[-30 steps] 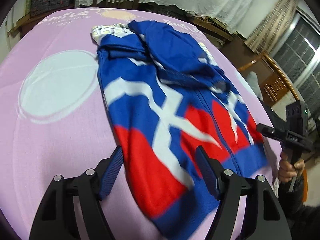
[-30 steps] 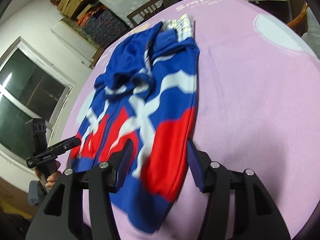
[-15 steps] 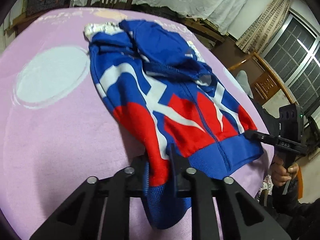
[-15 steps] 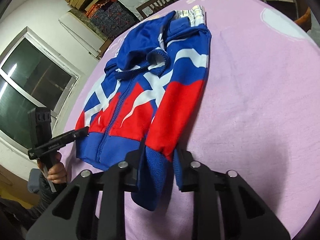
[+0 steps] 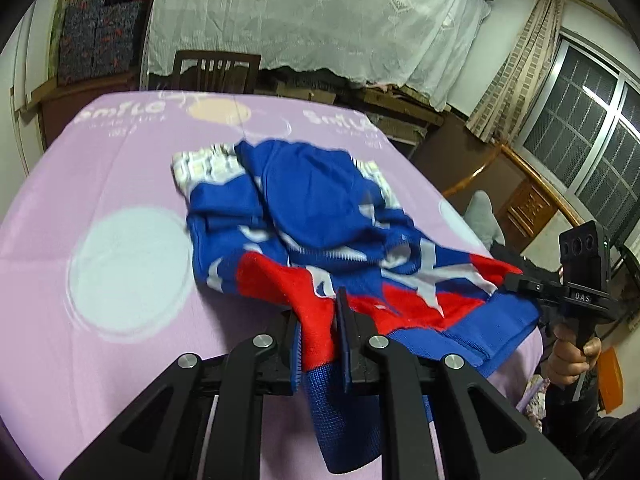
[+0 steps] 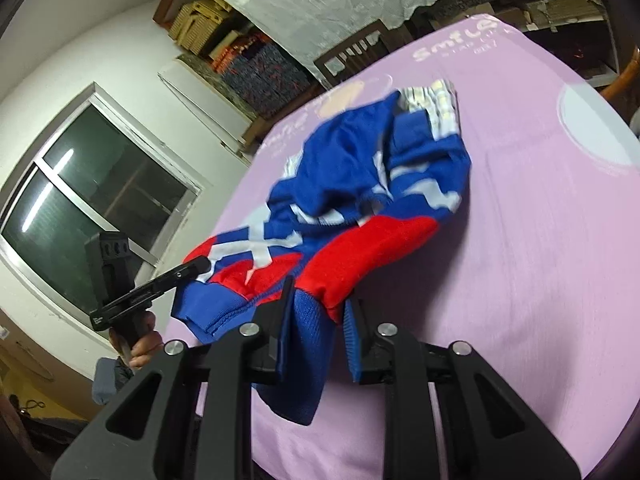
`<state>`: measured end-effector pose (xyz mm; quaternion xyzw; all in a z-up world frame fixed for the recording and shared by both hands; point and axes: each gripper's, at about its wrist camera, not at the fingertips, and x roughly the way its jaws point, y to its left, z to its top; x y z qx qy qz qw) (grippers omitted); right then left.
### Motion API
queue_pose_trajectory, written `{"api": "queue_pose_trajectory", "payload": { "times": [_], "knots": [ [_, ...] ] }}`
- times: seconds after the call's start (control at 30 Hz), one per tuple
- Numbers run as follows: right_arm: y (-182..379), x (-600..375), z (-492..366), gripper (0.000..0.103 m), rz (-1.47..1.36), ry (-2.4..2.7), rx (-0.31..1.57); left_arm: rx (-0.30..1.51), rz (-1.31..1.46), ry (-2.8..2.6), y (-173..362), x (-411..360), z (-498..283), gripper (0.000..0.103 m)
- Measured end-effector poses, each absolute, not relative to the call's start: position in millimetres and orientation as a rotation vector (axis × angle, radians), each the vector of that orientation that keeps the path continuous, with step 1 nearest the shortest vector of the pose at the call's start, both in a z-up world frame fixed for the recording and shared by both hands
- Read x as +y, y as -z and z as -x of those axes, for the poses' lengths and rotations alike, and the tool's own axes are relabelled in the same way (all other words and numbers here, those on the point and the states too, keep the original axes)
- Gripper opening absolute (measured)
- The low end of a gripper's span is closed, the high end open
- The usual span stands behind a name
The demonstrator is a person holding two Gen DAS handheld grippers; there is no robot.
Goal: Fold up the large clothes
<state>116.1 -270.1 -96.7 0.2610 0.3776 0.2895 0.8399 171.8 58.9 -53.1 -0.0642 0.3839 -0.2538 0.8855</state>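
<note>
A blue, red and white hooded jacket point(image 5: 320, 216) lies on the pink-covered table point(image 5: 100, 352), its near hem lifted. My left gripper point(image 5: 318, 332) is shut on the hem's left corner, red and blue cloth hanging between the pads. My right gripper point(image 6: 320, 312) is shut on the hem's other corner; the jacket point(image 6: 360, 184) rises from the table toward it. In the left wrist view the right gripper point(image 5: 516, 280) shows at the jacket's right edge. In the right wrist view the left gripper point(image 6: 200, 266) shows at its left edge.
The cover has pale round patches point(image 5: 128, 272) and printed lettering point(image 5: 120, 110). A wooden chair point(image 5: 216, 70) stands behind the table. Shelves with stacked boxes point(image 6: 256, 64), a lace-draped pile point(image 5: 320, 20) and windows point(image 5: 592, 152) surround it. The table edge drops off at right point(image 5: 532, 344).
Both grippers closed on the near hem corners, then lifted them and carried them toward the hood end. The jacket's lower half now bunches up off the table.
</note>
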Motion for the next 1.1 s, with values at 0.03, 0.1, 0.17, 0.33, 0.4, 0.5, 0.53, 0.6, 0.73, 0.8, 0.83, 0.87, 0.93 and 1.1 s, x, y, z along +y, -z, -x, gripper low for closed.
{"api": "queue_pose_trajectory", "payload": {
  "times": [0.03, 0.1, 0.17, 0.33, 0.4, 0.5, 0.53, 0.6, 0.73, 0.8, 0.83, 0.87, 0.93, 1.1],
  "knots": [
    [92.5, -271.0, -119.9, 0.021, -0.554, -0.618, 0.792, 0.794, 0.131, 0.525, 49.9, 58.1, -175.2, 0.015],
    [86.1, -271.1, -127.0, 0.021, -0.55, -0.62, 0.781, 0.789, 0.122, 0.519, 43.7, 56.3, -181.9, 0.015],
    [80.2, -272.2, -135.1, 0.021, -0.551, -0.625, 0.776, 0.785, 0.115, 0.513, 38.9, 55.0, -188.4, 0.015],
    [68.4, -272.2, -160.1, 0.021, -0.558, -0.632, 0.771, 0.776, 0.106, 0.498, 28.4, 51.3, -211.6, 0.015],
    [63.3, -271.1, -172.2, 0.021, -0.559, -0.636, 0.769, 0.771, 0.104, 0.494, 24.7, 51.1, -219.6, 0.015],
    [57.6, -271.4, -190.4, 0.021, -0.564, -0.637, 0.772, 0.765, 0.097, 0.487, 19.3, 50.3, -232.0, 0.015],
    [56.5, -271.3, -195.4, 0.021, -0.566, -0.635, 0.773, 0.764, 0.095, 0.485, 17.7, 49.9, -236.0, 0.015],
    [53.9, -272.0, -209.2, 0.021, -0.575, -0.628, 0.779, 0.762, 0.092, 0.48, 14.6, 49.3, -242.2, 0.015],
    [49.2, -273.1, -234.4, 0.021, -0.588, -0.62, 0.788, 0.741, 0.086, 0.463, 5.0, 49.9, -258.6, 0.015],
    [46.7, -271.7, -247.8, 0.021, -0.584, -0.613, 0.792, 0.734, 0.086, 0.461, 1.4, 49.9, -266.1, 0.014],
    [45.9, -271.5, -253.2, 0.021, -0.585, -0.61, 0.794, 0.723, 0.082, 0.45, -1.1, 49.8, -271.6, 0.013],
    [45.8, -271.0, -259.6, 0.021, -0.587, -0.608, 0.796, 0.714, 0.079, 0.443, -2.9, 50.2, -275.8, 0.012],
    [46.4, -269.6, -273.1, 0.021, -0.594, -0.604, 0.808, 0.709, 0.09, 0.437, -5.0, 52.5, -287.4, 0.011],
    [56.5, -263.6, -312.7, 0.021, -0.609, -0.578, 0.845, 0.734, 0.127, 0.41, 4.6, 58.6, -322.6, 0.008]
  ]
}}
